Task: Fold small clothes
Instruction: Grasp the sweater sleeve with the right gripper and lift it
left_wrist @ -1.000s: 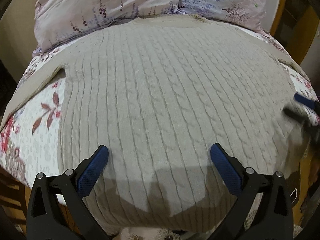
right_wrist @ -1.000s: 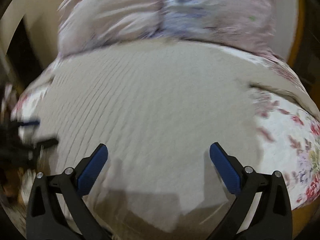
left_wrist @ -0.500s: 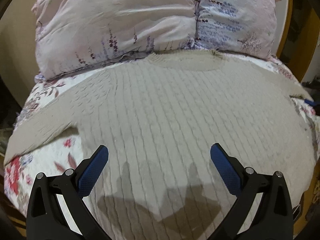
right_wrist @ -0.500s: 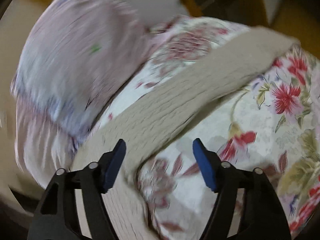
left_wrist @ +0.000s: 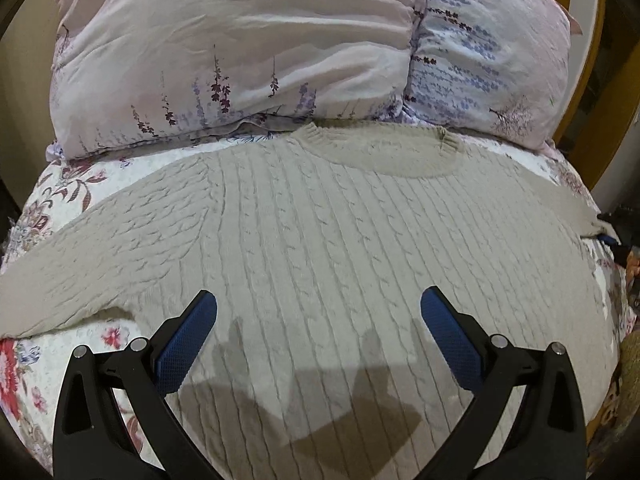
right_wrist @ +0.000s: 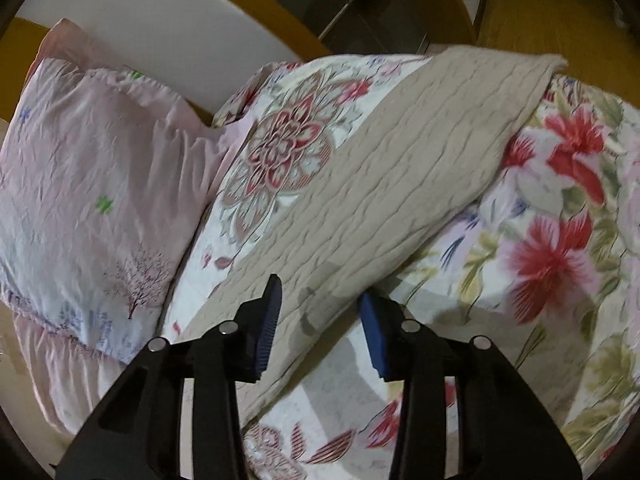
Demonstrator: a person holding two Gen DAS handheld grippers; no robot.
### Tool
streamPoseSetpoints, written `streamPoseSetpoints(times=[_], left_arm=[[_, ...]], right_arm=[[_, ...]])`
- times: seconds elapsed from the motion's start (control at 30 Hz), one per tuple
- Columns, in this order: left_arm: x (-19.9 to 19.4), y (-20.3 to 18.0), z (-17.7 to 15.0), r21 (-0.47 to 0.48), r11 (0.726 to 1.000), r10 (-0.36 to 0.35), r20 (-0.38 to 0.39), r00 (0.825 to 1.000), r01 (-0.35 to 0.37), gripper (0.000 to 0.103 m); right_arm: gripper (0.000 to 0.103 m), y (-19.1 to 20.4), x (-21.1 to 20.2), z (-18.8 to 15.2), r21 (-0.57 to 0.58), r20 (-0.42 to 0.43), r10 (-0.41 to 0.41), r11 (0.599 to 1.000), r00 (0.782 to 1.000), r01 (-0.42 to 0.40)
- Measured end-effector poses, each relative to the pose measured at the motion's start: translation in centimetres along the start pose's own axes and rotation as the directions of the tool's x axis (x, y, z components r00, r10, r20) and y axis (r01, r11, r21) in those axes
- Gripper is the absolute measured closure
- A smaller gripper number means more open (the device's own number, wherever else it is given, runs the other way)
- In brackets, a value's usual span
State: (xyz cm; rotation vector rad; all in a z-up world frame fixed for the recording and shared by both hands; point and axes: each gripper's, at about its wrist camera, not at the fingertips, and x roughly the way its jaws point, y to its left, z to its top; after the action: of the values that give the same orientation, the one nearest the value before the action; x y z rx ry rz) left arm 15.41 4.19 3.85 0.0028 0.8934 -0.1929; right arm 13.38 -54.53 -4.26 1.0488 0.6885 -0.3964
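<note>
Now our beige cable-knit sweater (left_wrist: pixel 340 248) lies flat on the flowered bed (left_wrist: pixel 60 196), neck toward the pillow (left_wrist: pixel 240 48), long axis running hem to collar. Our right tool (right_wrist: pixel 320 316) has just been closing around the outstretched sleeve (right_wrist: pixel 400 168), pads not yet pressing; a shallow bite could let the knit slip or snag the quilt. Our left tool (left_wrist: pixel 318 338) hovers wide open above the body.

Close downward views — shared sweater (left_wrist: pixel 340 240)

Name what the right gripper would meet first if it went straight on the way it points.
Most likely the beige cable-knit sweater sleeve lying between the right gripper fingers; depth is uncertain.
</note>
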Motion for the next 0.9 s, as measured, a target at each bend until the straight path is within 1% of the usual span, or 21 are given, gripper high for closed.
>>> streamPoseSetpoints(times=[0.03,0.07,0.13,0.17,0.23,0.33,0.37,0.43,0.53,0.63,0.67,0.73,0.8,0.83,0.9], left_arm=[[0.1,0.1,0.1,-0.003,1.0,-0.005,0.0,1.0,0.005,0.001],[0.3,0.2,0.2,-0.006,1.0,-0.01,0.001,1.0,0.01,0.001],[0.6,0.3,0.4,-0.009,1.0,-0.012,0.002,1.0,0.012,0.001],[0.8,0.3,0.5,-0.009,1.0,-0.016,0.002,1.0,0.016,0.001],[1.0,0.3,0.6,-0.008,1.0,-0.028,0.002,1.0,0.028,0.001],[1.2,0.4,0.9,-0.007,0.999,-0.04,0.005,0.999,0.04,0.001],[1.2,0.4,1.0,-0.008,0.999,-0.046,0.007,0.999,0.046,0.001],[1.3,0.5,1.1,-0.016,0.998,-0.055,0.017,0.998,0.056,0.001],[1.5,1.0,1.4,-0.044,0.996,-0.075,0.024,0.997,0.076,0.001],[1.4,1.8,1.3,-0.11,0.985,-0.128,0.054,0.99,0.133,0.001],[1.4,2.0,1.3,-0.132,0.98,-0.141,0.064,0.988,0.149,0.001],[1.4,2.3,1.3,-0.17,0.969,-0.166,0.079,0.983,0.178,0.001],[1.4,2.4,1.4,-0.181,0.961,-0.194,0.085,0.977,0.207,0.001],[1.3,2.2,1.5,-0.177,0.958,-0.211,0.091,0.973,0.224,0.001],[1.0,1.7,1.6,-0.154,0.954,-0.243,0.097,0.965,0.256,0.001]], right_arm=[[0.072,-0.1,0.0,0.0,-0.007,0.012,-0.011,1.0,1.0,0.011],[0.075,-0.1,0.0,0.1,-0.015,0.019,-0.023,1.0,1.0,0.023],[0.089,0.1,0.0,0.0,-0.046,0.037,-0.054,0.997,0.998,0.055],[0.091,0.3,0.1,-0.1,-0.07,0.046,-0.069,0.995,0.997,0.072],[0.093,0.9,-0.2,-0.2,-0.106,0.076,-0.068,0.991,0.995,0.076],[0.094,3.1,-1.3,-0.4,-0.192,0.144,-0.053,0.978,0.988,0.08],[0.094,4.2,-2.0,-0.6,-0.232,0.168,-0.035,0.97,0.985,0.074],[0.094,6.1,-2.9,-1.0,-0.289,0.189,0.009,0.956,0.982,0.047],[0.094,9.7,-4.4,-2.8,-0.401,0.19,0.108,0.916,0.976,-0.024],[0.094,13.4,-5.2,-6.1,-0.503,0.119,0.214,0.855,0.969,-0.127],[0.094,14.8,-5.2,-7.9,-0.541,0.071,0.249,0.823,0.966,-0.173],[0.094,16.7,-4.5,-11.0,-0.594,-0.016,0.281,0.769,0.959,-0.236],[0.094,18.4,-2.8,-15.2,-0.646,-0.144,0.272,0.703,0.952,-0.298],[0.094,18.8,-1.7,-16.9,-0.659,-0.194,0.25,0.683,0.948,-0.315],[0.094,19.1,0.1,-19.6,-0.674,-0.261,0.2,0.663,0.944,-0.326]])
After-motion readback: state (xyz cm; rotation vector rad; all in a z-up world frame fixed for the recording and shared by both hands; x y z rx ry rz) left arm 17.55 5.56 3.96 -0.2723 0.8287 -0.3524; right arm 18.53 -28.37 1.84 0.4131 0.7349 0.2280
